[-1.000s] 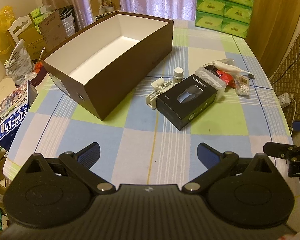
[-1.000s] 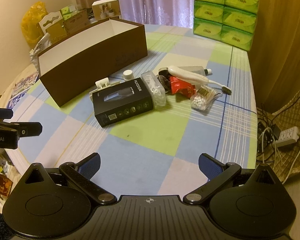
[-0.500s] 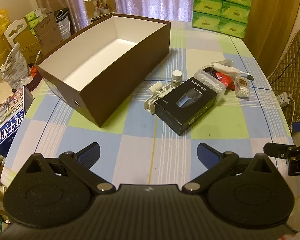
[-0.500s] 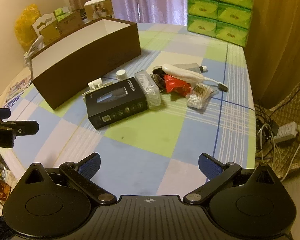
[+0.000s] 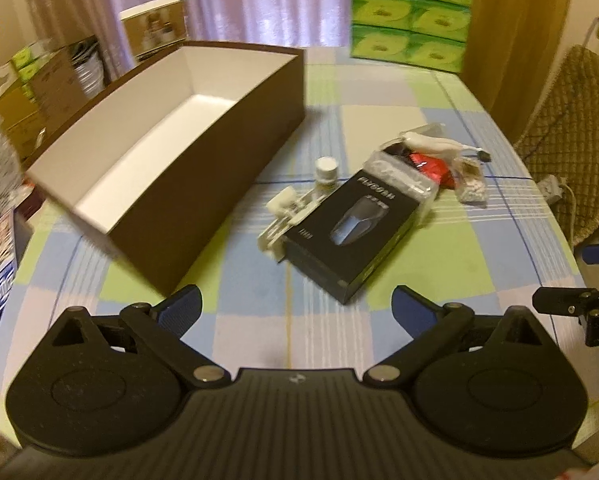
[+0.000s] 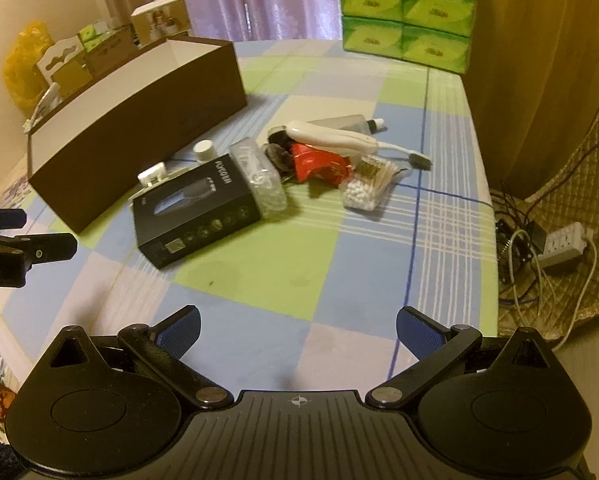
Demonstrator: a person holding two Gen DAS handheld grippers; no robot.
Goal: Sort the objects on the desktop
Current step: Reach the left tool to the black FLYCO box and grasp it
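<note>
Clutter (image 6: pixel 283 168) sits heaped mid-table just beside the empty brown box (image 5: pixel 171 152), so I hold my left claw (image 5: pixel 297 308) and right claw (image 6: pixel 297 326) wide, empty, ready to load it.

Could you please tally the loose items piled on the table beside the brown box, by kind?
Black product box: 1
White-capped bottle: 1
Electric toothbrush: 1
Cotton-swab packs: 2
Red packet: 1
Grey tube: 1
White plastic piece: 1
Total: 8
</note>
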